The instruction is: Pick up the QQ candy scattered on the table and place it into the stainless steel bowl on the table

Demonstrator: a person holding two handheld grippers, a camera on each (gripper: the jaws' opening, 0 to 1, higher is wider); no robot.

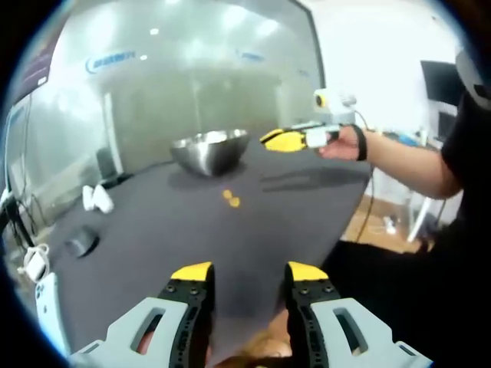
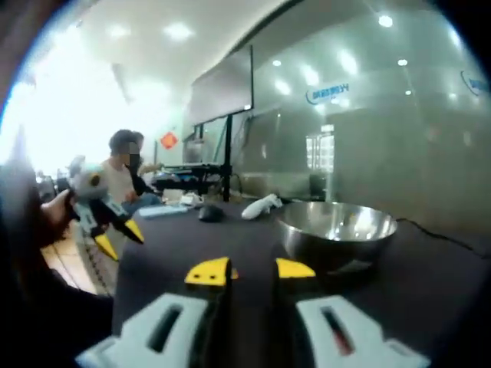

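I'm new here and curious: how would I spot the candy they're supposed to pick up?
Find the big dark table and the shiny steel bowl near its far end. Just in front of the bowl lie two small orange candies, close together, the only bright specks on the bare dark tabletop.

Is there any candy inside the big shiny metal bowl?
The round stainless steel bowl sits on the dark table. Its shiny inner wall shows no candy, but the rim hides the bottom. Two small orange candies lie on the table outside the bowl.

Blue lettering on the glass wall (image 1: 115, 60) is too blurred to read.
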